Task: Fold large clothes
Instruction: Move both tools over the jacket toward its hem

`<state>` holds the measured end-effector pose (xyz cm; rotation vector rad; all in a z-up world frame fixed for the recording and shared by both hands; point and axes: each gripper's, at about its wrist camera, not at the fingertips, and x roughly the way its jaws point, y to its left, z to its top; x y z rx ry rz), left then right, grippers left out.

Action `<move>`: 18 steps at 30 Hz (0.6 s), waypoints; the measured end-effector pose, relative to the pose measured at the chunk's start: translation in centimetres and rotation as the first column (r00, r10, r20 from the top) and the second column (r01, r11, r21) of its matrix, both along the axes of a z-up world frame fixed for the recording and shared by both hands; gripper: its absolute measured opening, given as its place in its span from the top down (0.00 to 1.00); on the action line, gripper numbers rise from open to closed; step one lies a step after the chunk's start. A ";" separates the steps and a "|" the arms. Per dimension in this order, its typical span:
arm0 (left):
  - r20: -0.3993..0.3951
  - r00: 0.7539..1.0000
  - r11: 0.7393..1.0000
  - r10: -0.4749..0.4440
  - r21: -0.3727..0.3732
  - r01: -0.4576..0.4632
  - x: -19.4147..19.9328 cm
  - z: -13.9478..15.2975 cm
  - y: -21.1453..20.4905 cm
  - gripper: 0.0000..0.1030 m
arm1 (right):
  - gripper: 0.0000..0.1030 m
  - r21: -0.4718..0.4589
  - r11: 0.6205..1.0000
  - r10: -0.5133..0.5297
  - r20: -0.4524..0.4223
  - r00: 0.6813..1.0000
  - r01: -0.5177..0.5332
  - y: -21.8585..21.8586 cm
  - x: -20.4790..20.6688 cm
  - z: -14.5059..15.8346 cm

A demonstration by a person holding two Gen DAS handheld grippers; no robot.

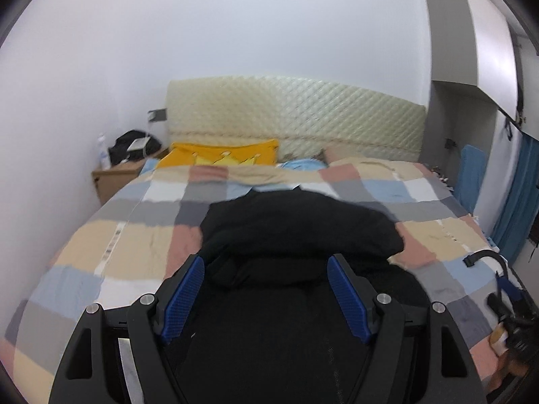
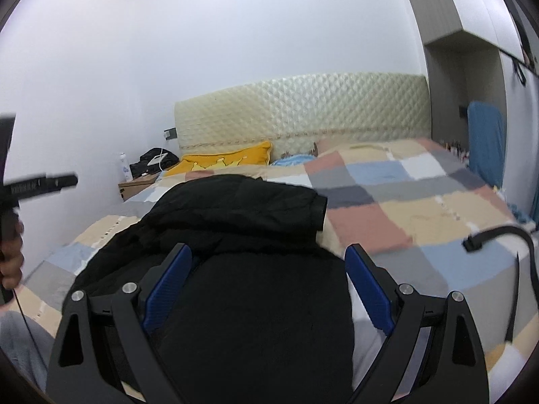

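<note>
A large black garment (image 1: 296, 232) lies on the bed's checked cover (image 1: 134, 235), partly folded over itself. It also shows in the right wrist view (image 2: 235, 215). My left gripper (image 1: 266, 262) is open, its blue pads (image 1: 183, 299) spread over the garment's near part. My right gripper (image 2: 267, 252) is open too, its blue pads (image 2: 369, 289) wide apart above the near end of the garment. Neither holds cloth. The garment's near edge is hidden under the grippers.
A yellow pillow (image 1: 219, 156) and a quilted cream headboard (image 1: 293, 114) are at the bed's far end. A wooden nightstand (image 1: 116, 176) with a black bag and bottle stands far left. A grey wardrobe (image 1: 471, 33) and blue cloth (image 1: 471, 175) are at the right.
</note>
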<state>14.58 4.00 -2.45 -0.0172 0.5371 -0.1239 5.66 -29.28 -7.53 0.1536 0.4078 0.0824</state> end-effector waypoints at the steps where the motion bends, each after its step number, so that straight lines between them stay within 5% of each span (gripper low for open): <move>1: -0.009 1.000 1.000 0.010 0.004 -0.010 -0.2 -0.7 0.8 0.27 | 0.10 0.010 1.000 -0.004 -0.008 1.000 0.004 -0.1 -0.4 -0.1; 13: -0.112 0.993 0.998 0.026 0.066 -0.018 -1.7 -6.9 6.3 0.27 | 0.07 -0.075 0.996 0.040 -0.066 0.997 -0.045 2.4 -1.1 -0.5; 18: -0.161 0.987 0.999 0.025 -0.036 -0.031 -1.0 -7.8 8.7 0.27 | 0.07 -0.090 0.994 0.052 -0.128 0.990 -0.064 3.0 0.1 -1.2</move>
